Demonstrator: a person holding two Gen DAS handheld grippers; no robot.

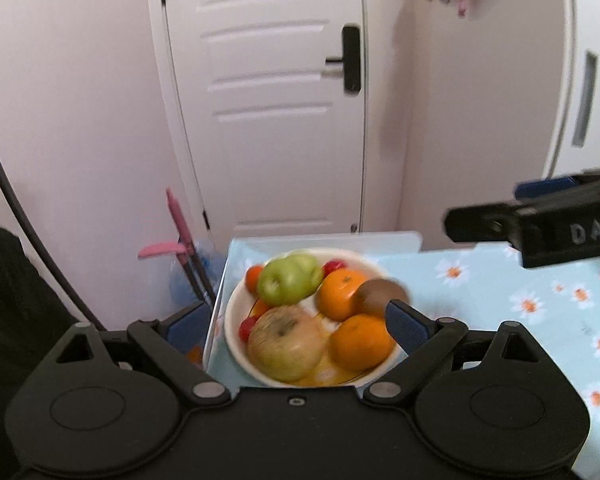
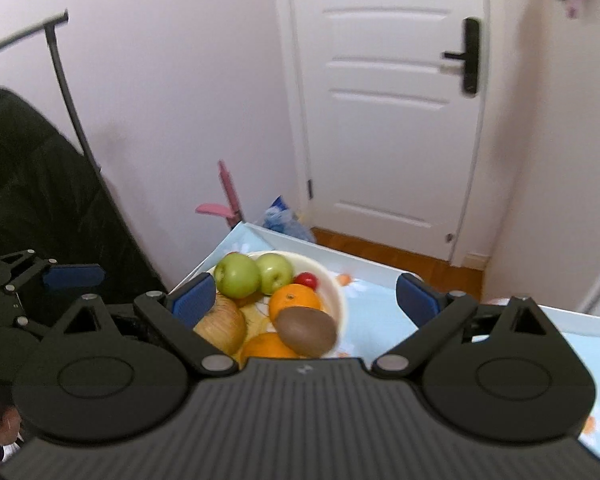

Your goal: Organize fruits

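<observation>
Fruit all sits piled in the bowl point(image 1: 236, 344) at the table's point(image 1: 500, 320) 9 o'clock corner, kiwi point(image 2: 306, 330) on top. We hover both grippers, left point(image 1: 296, 320) and right point(image 2: 306, 300), spread wide and empty above it. Fits sorted or pre-unload.

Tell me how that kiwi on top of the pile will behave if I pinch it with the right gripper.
The kiwi is oval and perched on two oranges at the bowl's rim, so a nudge would probably roll it out onto the table. Its fuzzy skin should give the pads grip. Kiwis tend to bruise, so close gently. The right gripper is open wide enough.
</observation>
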